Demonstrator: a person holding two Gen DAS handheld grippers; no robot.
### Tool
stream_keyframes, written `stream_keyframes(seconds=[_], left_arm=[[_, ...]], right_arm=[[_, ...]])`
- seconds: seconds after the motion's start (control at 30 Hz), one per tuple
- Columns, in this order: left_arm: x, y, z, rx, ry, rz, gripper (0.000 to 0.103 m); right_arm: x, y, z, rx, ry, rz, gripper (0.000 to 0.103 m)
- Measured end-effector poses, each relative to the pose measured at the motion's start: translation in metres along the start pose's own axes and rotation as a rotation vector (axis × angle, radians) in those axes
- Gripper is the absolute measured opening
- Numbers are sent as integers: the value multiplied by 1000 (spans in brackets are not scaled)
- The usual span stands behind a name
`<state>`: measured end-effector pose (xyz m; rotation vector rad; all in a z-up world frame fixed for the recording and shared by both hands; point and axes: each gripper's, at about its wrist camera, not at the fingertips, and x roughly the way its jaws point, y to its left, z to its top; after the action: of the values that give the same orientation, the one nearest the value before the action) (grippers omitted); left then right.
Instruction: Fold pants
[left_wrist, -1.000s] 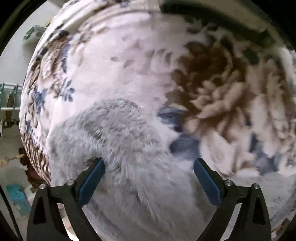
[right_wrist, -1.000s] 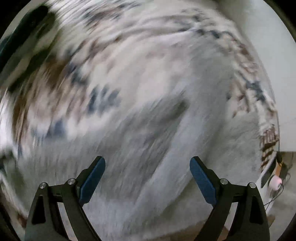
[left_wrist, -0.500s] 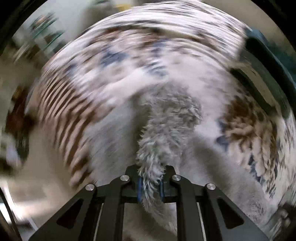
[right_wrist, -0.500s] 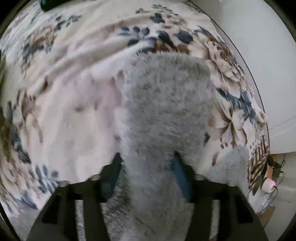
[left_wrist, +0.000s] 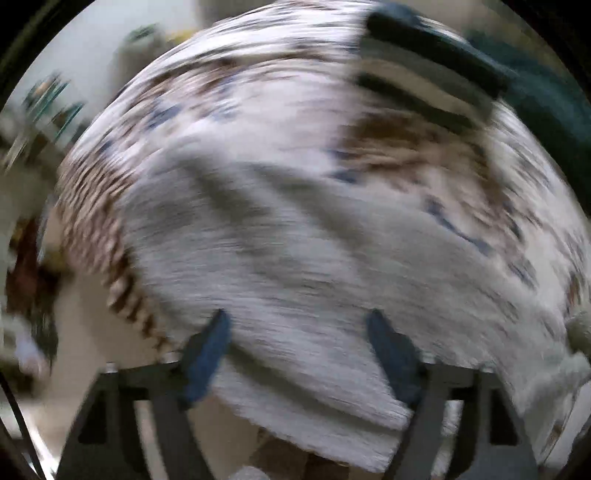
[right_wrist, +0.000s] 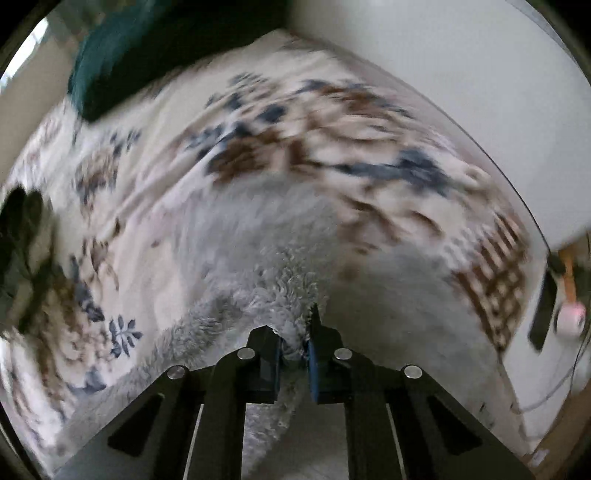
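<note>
**A:** Start at the right gripper. What's it doing?

**B:** Its pads are pressed together on a tuft of the pants, the fluffy grey fleece. The pile bunches up between the blue pads and trails down below the jaws, so it's a real pinch, not a brush.

**A:** And the left gripper?

**B:** Spread wide and opening. The grey fabric lies beneath and between the blue pads, but they don't press on it. The view is badly smeared, so I can't say whether a pad grazes the pile.

**A:** Where do the pants sit overall?

**B:** Spread on the floral blanket that covers the bed, near its front edge; some fleece hangs past that edge by the right gripper. A dark teal pillow lies at the far end, well apart.

**A:** How will the fleece handle?

**B:** Soft, limp and light, I'd judge. It'll sag from any pinch point, and the thick pile should grip rather than slip. Nothing fragile. Best to take it at a hem or the waistband, catching both layers, not a mid-panel tuft that only stretches.

**A:** Hand pose?

**B:** Both grippers point steeply down at the bed, fingers aimed into the cloth from above.
</note>
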<state>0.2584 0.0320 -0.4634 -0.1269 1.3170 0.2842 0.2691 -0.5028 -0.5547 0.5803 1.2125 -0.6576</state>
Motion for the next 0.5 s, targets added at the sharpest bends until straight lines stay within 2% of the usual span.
stream_keyframes(seconds=[0.03,0.1,0.17,0.23,0.27,0.33,0.37,0.4,0.43,0.47,0.5], left_arm=[[-1,-18,-3,42,4,-22,89],[1,-50,-9,107,33,-66,89],[8,-67,-15,145,58,-92,90],[14,-84,-27,190,84,-100,90],[17,-91,-33,213,98,-98,90],[21,-104,-42,242,127,-97,90],[23,-112,-44,258,138,-92,89],[24,-115,-48,272,144,-89,89],[24,-118,-50,286,143,-85,90],[23,-120,-52,296,140,-78,90],[24,-121,-52,304,138,-76,90]], right_arm=[[-10,-24,-5,48,-3,19,11],[-20,-71,-15,143,7,40,11],[-17,-102,-24,196,24,47,11],[13,-129,-33,194,136,9,12],[31,-143,-40,224,214,0,16],[59,-172,-57,329,355,13,18],[62,-182,-61,362,364,18,29],[58,-190,-64,385,342,31,38],[50,-196,-65,405,298,68,53],[43,-198,-66,418,265,87,58],[35,-200,-68,431,233,97,59]])
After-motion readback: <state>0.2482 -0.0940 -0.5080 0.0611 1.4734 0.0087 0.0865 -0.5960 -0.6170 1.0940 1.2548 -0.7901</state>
